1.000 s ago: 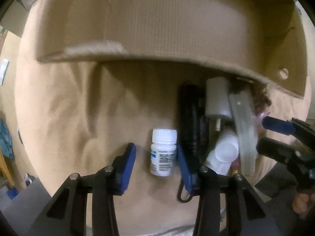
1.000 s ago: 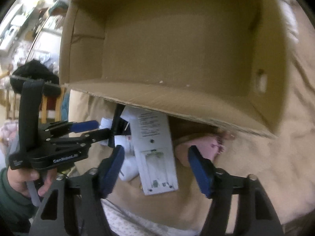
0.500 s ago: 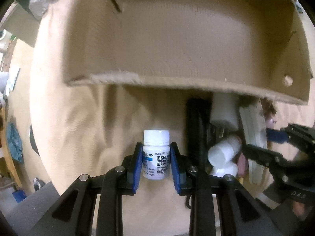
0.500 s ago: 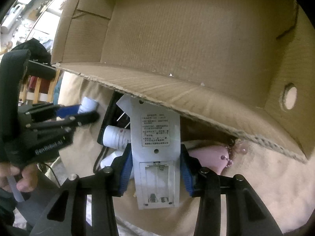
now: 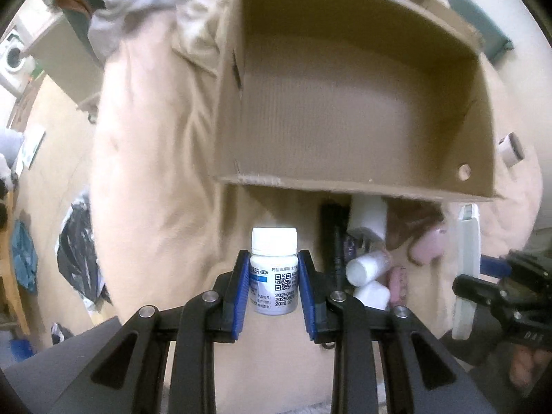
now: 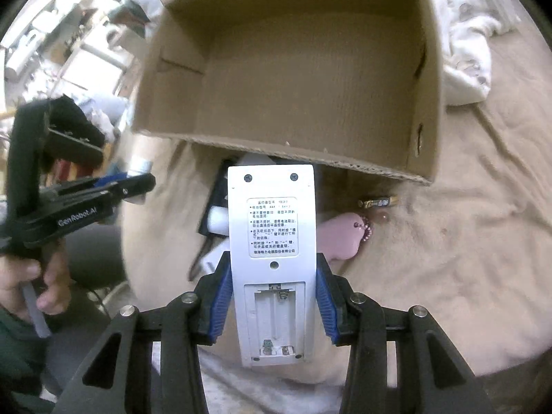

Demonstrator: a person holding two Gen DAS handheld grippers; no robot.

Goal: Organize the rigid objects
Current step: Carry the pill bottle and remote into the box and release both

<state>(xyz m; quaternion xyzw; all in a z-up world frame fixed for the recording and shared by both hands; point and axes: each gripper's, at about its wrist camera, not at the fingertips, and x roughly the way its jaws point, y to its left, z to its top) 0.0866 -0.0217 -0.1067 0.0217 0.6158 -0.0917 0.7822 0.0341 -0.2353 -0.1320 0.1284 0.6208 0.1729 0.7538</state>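
My left gripper (image 5: 274, 277) is shut on a white pill bottle (image 5: 273, 270) with a blue label, held above the beige blanket in front of the open cardboard box (image 5: 345, 186). My right gripper (image 6: 272, 286) is shut on a white remote control (image 6: 272, 241), back side up with its battery bay open, held before the box (image 6: 310, 158). The remote also shows on edge in the left wrist view (image 5: 465, 269). The left gripper also shows in the right wrist view (image 6: 103, 186).
Beside the box's near wall lie a black object (image 5: 333, 241), white bottles (image 5: 365, 269), a pink item (image 6: 341, 238) and a battery (image 6: 377, 202). A white cloth (image 6: 465, 51) lies right of the box. The box's inside looks bare.
Both grippers closed, the left on the pill bottle and the right on the remote, and both lifted up and back. More of the box's inside shows now.
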